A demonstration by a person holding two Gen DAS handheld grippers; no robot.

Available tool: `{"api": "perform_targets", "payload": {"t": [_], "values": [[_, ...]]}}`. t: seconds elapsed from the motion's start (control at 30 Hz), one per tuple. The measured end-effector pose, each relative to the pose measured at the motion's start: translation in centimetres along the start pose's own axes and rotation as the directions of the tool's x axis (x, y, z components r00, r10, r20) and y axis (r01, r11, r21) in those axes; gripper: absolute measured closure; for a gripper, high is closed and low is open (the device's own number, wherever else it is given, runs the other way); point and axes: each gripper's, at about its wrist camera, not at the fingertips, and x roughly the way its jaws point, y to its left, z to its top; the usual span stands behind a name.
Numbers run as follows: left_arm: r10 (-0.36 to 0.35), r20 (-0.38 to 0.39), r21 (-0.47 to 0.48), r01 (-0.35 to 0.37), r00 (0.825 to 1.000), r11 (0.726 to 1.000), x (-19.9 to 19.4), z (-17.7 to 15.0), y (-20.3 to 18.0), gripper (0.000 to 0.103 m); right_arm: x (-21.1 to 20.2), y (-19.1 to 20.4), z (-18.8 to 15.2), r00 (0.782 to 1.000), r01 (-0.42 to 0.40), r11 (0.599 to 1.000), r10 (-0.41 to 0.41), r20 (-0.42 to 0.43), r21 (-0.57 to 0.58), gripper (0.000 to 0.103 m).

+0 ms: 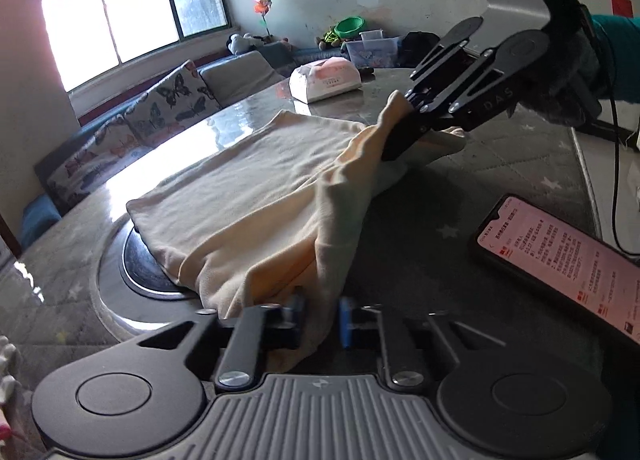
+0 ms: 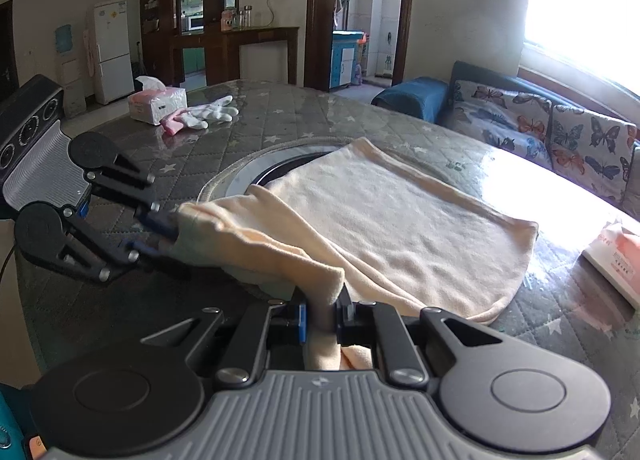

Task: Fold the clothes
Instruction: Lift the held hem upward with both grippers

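A cream garment (image 1: 248,188) lies spread on the round grey table (image 1: 500,180), partly over the dark centre disc (image 1: 140,260). My left gripper (image 1: 322,324) is shut on the garment's near edge, lifted off the table. My right gripper (image 1: 396,140) is shut on another part of the same edge, raised at upper right. In the right wrist view the garment (image 2: 400,220) runs from my right gripper (image 2: 322,320) across to my left gripper (image 2: 160,236), and the held edge hangs in a fold between them.
A lit phone (image 1: 568,260) lies on the table at right. A tissue pack (image 1: 324,80) sits at the far edge. Another tissue pack (image 2: 156,102) and white gloves (image 2: 200,116) lie across the table. A butterfly-print sofa (image 2: 560,132) runs along the window side.
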Motion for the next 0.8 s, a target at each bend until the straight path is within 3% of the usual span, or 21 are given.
{"api": "perform_targets", "payload": {"t": [0.07,0.33,0.53,0.8], "values": [[-0.022,0.001,-0.032,0.022,1.000,0.999,-0.3,0.0,0.4,0.097,-0.2,0.2,0.0,1.000,-0.001,1.000,0.001,0.009,0.003,0.092],[-0.049,0.044,-0.133,0.055,0.998,0.990,-3.2,0.5,0.7,0.098,-2.3,0.7,-0.3,0.999,-0.016,1.000,0.016,0.047,0.002,0.093],[-0.019,0.036,-0.101,0.023,0.999,0.995,-4.3,0.4,-1.2,0.098,-4.0,1.5,-0.5,0.998,-0.029,1.000,0.029,0.054,-0.010,0.093],[0.063,0.051,-0.062,-0.060,0.997,0.996,-4.5,-0.2,-3.6,0.085,-5.1,2.1,-0.6,0.998,-0.018,1.000,0.018,0.055,-0.004,0.093]]}}
